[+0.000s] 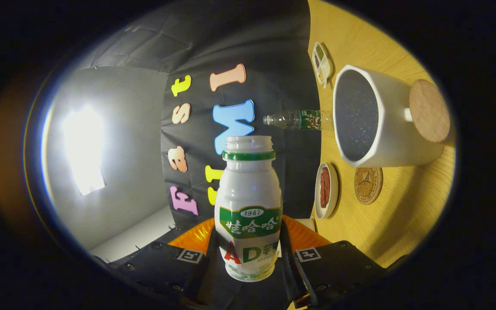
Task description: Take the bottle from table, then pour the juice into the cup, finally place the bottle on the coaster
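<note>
Bottle (248,206), smooth white plastic, capless, pinched in hand-held gripper (248,258); faceted, seemingly ceramic white cup (396,129) beyond, near round cork coaster (368,185).

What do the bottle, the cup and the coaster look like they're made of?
Bottle, clamped between the jaws: glossy white plastic, likely, with soft highlights. Cup: matte white ceramic, seemingly, thick-walled. Coaster: probably cork, tan and grainy with a stamped pattern.

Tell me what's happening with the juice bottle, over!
Gripper shut on the white bottle, cap off. View rolled sideways; cup just beyond the bottle's mouth. Coaster beside the cup. Nothing between bottle and cup.
</note>
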`<control>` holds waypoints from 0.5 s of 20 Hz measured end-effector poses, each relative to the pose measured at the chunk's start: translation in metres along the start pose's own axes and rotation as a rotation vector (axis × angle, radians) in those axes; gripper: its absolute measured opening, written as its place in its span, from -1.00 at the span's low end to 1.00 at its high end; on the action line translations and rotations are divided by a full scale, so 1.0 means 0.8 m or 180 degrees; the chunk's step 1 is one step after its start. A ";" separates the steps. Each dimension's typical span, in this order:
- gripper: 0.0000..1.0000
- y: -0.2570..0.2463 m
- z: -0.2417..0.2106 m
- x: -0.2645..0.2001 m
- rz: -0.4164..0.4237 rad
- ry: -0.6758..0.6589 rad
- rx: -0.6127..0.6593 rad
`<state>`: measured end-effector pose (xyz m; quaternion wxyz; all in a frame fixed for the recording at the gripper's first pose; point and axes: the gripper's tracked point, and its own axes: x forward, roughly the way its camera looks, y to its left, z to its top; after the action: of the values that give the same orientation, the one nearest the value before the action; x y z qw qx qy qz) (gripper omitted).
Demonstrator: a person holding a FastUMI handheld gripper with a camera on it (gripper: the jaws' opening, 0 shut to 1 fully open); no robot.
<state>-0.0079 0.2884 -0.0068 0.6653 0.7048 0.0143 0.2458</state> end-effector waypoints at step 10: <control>0.27 0.005 0.002 -0.002 0.0028 -0.0034 0.0129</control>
<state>-0.0096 0.2860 -0.0034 0.6499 0.7195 0.0127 0.2446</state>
